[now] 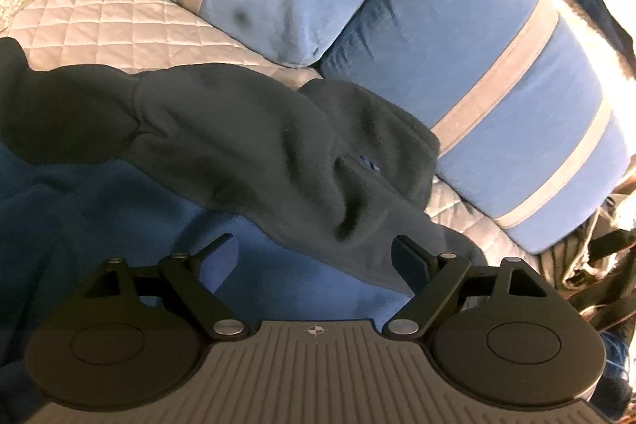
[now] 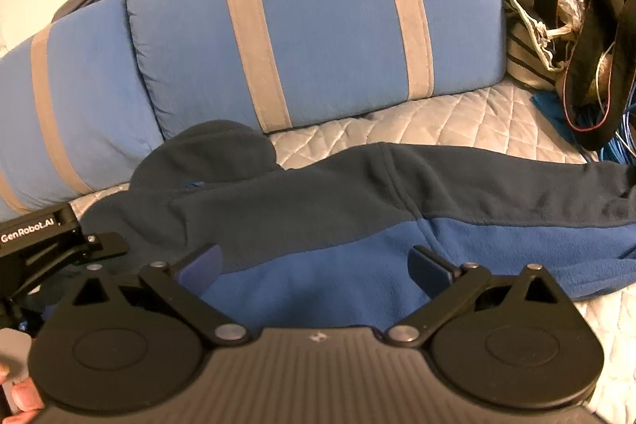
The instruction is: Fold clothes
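Jaws of both the left gripper [image 1: 316, 255] and right gripper [image 2: 316, 263] are standing apart, gripping nothing; the fleece [image 2: 357, 225] is lying rumpled on the bed [image 2: 457, 118], folding seemingly not yet begun.

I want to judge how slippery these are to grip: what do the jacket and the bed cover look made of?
Jacket: probably fleece, with a matte, fuzzy nap and soft rounded creases. Bed cover: seemingly quilted satin-like fabric, with diamond stitching and a slight sheen.
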A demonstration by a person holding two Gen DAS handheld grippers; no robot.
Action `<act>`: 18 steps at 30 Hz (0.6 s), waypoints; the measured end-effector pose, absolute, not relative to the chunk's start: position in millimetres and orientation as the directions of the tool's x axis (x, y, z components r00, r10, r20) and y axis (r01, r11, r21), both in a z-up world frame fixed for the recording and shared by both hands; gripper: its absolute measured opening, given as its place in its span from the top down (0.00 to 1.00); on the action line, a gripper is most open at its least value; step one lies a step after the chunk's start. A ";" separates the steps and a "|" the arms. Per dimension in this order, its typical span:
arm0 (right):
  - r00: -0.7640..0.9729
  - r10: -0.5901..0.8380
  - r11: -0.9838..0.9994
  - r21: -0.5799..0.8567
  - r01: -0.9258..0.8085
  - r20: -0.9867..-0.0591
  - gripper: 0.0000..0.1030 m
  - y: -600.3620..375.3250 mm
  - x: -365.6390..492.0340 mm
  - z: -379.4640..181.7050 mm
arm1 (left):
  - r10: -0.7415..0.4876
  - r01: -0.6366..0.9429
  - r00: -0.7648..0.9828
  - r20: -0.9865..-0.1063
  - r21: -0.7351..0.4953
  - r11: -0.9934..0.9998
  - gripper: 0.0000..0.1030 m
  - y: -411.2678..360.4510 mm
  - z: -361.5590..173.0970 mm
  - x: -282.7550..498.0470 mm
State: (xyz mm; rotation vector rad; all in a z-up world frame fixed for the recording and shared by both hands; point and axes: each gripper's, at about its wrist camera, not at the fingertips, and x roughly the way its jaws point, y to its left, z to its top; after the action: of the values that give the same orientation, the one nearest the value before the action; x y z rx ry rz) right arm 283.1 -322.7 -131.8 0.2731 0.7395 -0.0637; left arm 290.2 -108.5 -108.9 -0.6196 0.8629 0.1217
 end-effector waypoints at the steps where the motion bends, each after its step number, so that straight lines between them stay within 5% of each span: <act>1: 0.740 0.045 0.961 0.231 0.151 -0.671 0.00 -322.7 282.4 -131.0 | -0.146 -0.341 0.656 -0.740 -0.464 0.818 0.17 -108.0 -107.4 289.5; 18: 0.751 0.115 0.852 0.453 0.261 -0.650 0.00 -347.0 260.7 -121.9 | -0.087 -0.291 0.765 -0.638 -0.463 0.837 0.17 -98.1 -93.0 262.3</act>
State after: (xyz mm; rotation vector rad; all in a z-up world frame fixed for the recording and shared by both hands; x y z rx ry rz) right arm 260.7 -347.0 -121.9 0.5564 0.7256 -0.0846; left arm 262.3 -98.1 -93.0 -0.5793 0.7007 0.1181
